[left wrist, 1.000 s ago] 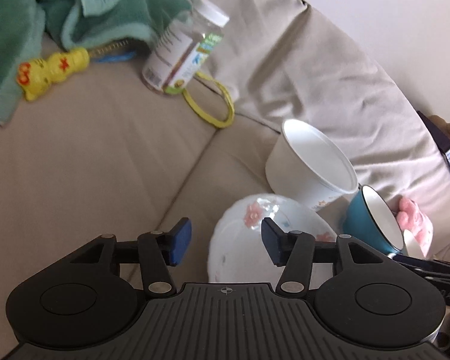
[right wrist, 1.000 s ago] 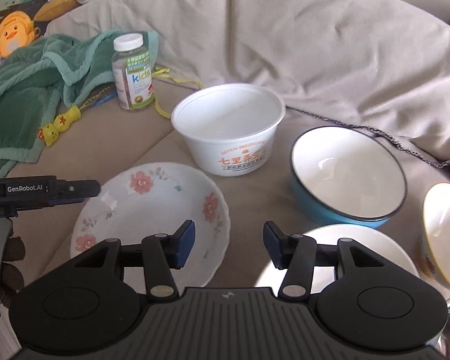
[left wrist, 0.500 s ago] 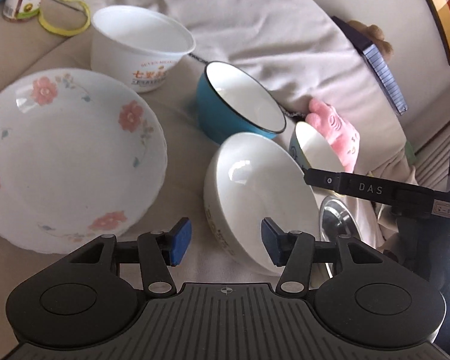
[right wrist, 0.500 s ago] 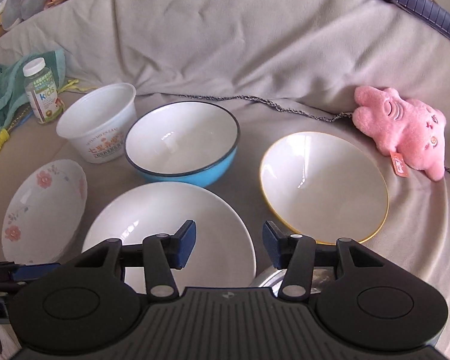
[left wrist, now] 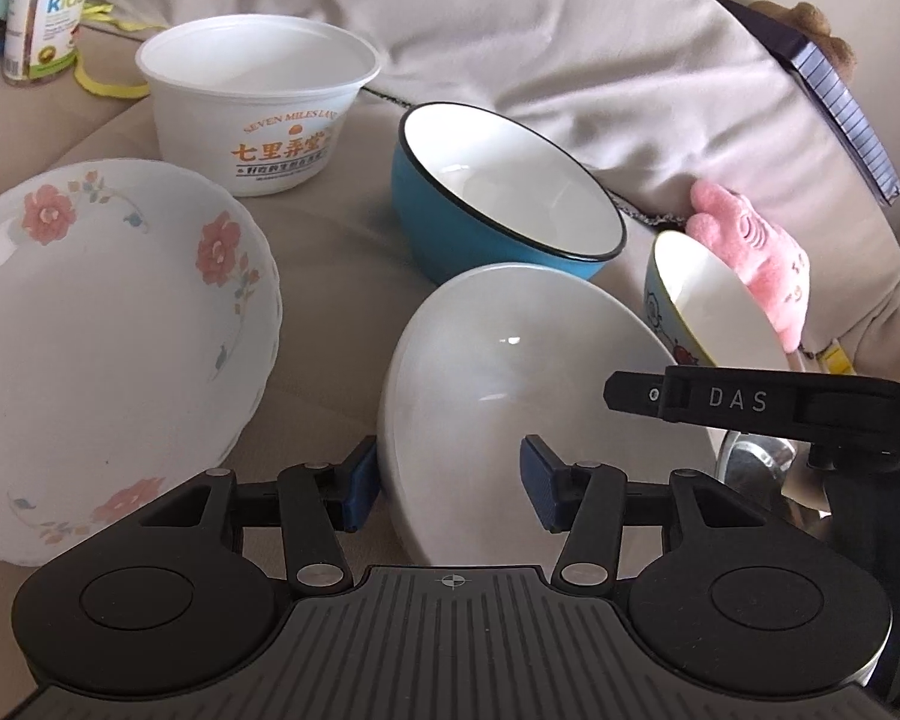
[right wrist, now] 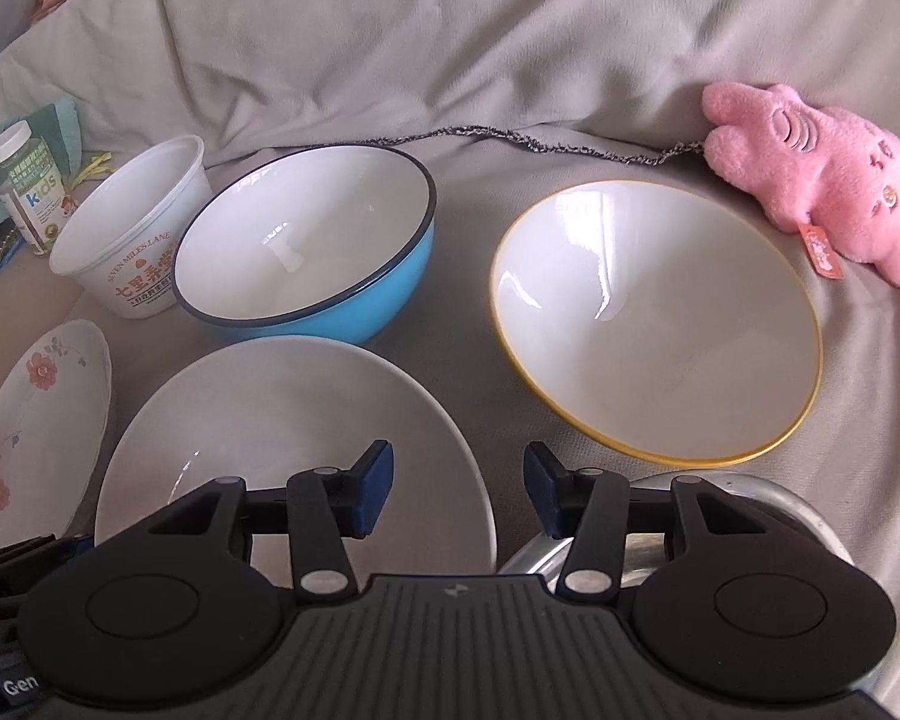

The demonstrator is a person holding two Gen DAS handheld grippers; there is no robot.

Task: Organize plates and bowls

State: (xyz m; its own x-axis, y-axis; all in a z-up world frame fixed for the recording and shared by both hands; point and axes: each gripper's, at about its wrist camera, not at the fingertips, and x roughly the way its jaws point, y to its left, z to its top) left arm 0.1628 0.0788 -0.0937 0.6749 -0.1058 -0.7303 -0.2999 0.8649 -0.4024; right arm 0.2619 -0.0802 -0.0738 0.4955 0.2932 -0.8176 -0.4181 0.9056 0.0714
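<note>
Both claws, left [left wrist: 449, 483] and right [right wrist: 457, 492], gape wide: five bowls [right wrist: 306, 240], one floral plate [left wrist: 102, 330].

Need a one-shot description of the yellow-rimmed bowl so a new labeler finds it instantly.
Start at the beige sofa cushion and find the pink plush toy against it. The yellow-rimmed bowl sits just beside it, right of the blue bowl. It alone has a thin yellow rim around a cream interior.

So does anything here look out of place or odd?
Yes. A pink plush toy and a kids vitamin bottle sit among the dishes on the sofa. The blue bowl sits tilted on the soft cushion.
</note>
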